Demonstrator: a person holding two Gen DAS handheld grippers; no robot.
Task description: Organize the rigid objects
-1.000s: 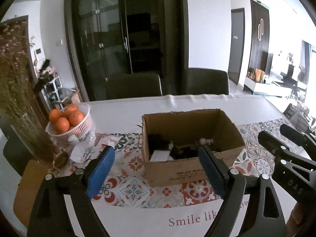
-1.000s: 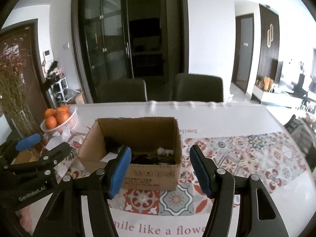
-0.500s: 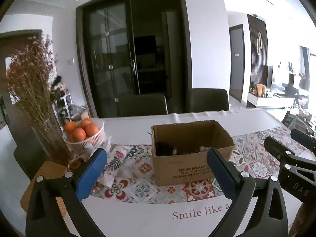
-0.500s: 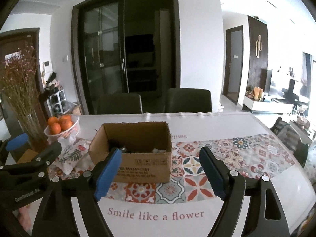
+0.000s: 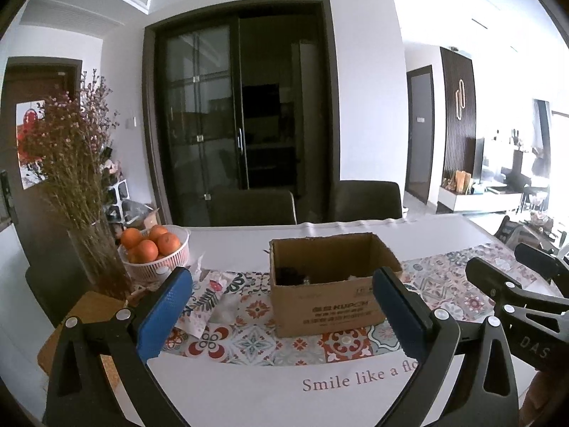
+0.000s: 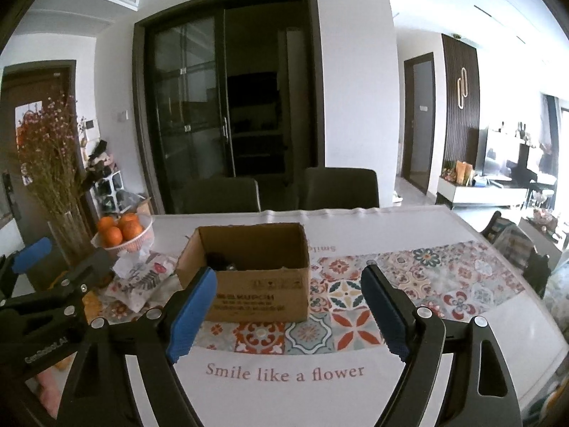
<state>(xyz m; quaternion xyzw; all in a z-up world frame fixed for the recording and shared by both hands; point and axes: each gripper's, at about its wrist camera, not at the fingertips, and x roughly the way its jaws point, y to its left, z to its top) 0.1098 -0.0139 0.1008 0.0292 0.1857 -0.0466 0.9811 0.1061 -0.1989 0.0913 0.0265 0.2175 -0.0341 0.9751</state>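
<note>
An open cardboard box (image 5: 330, 306) stands on the patterned table runner (image 5: 249, 341); it also shows in the right wrist view (image 6: 256, 295). Dark objects lie inside it, mostly hidden by its walls. My left gripper (image 5: 281, 306) is open and empty, held back from the box near the table's front edge. My right gripper (image 6: 288, 306) is open and empty, also back from the box. Each gripper shows at the side of the other's view.
A white basket of oranges (image 5: 156, 252) and a glass vase of dried flowers (image 5: 92, 249) stand at the left. A patterned packet (image 5: 206, 295) lies beside the box. Two dark chairs (image 5: 366, 199) stand behind the table. The white tablecloth (image 6: 284, 373) carries printed words.
Both grippers have pulled back and up from the box, so it looks smaller and farther. Both stay open and empty.
</note>
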